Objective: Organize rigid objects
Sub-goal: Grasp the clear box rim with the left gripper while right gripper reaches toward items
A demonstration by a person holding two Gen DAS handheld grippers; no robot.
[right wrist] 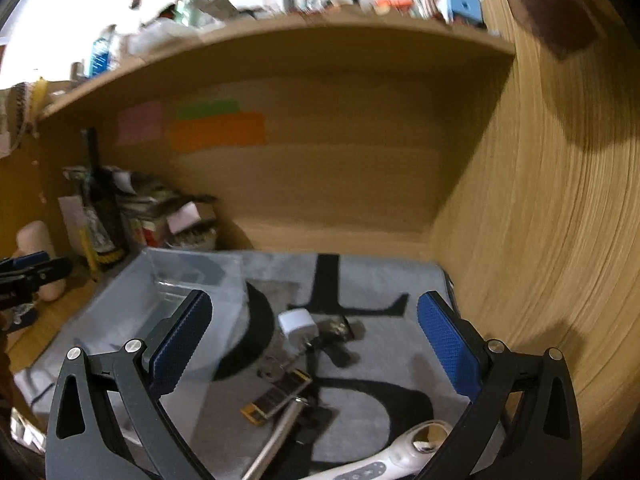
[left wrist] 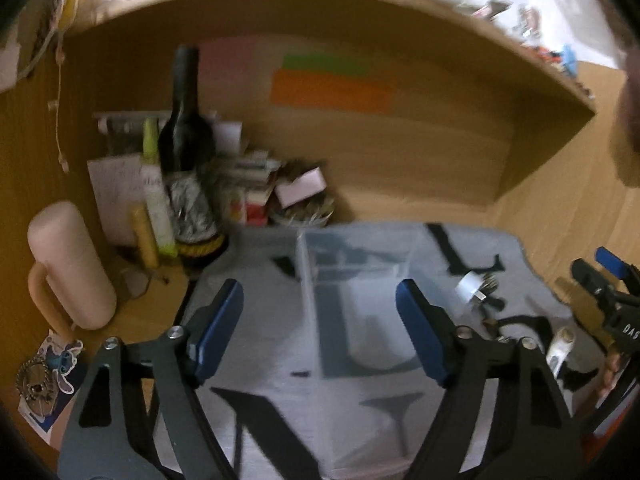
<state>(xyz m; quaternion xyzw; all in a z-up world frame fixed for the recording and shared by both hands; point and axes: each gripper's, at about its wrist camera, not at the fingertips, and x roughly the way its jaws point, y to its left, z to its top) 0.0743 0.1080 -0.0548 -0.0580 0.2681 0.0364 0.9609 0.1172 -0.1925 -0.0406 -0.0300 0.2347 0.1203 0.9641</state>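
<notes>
A clear plastic organiser box (left wrist: 360, 264) stands on a grey mat (left wrist: 280, 360) with big black letters. My left gripper (left wrist: 320, 300) is open, its blue pads hovering just in front of the box and touching nothing. In the right wrist view the right gripper (right wrist: 316, 320) is open above a loose pile: a white charger plug (right wrist: 296, 324), a flat yellow-edged piece (right wrist: 276, 396), a metal rod (right wrist: 276, 440) and a white handheld device (right wrist: 400, 456). The box (right wrist: 192, 272) lies to the left of that pile. The picture is blurred.
A dark bottle (left wrist: 186, 120), a pink handled flask (left wrist: 68, 264) and stacked small boxes (left wrist: 256, 188) crowd the back left corner. A wooden shelf (left wrist: 360, 8) hangs overhead, and a wooden side wall (right wrist: 540, 240) closes the right. A sticker and keychain (left wrist: 48, 368) lie front left.
</notes>
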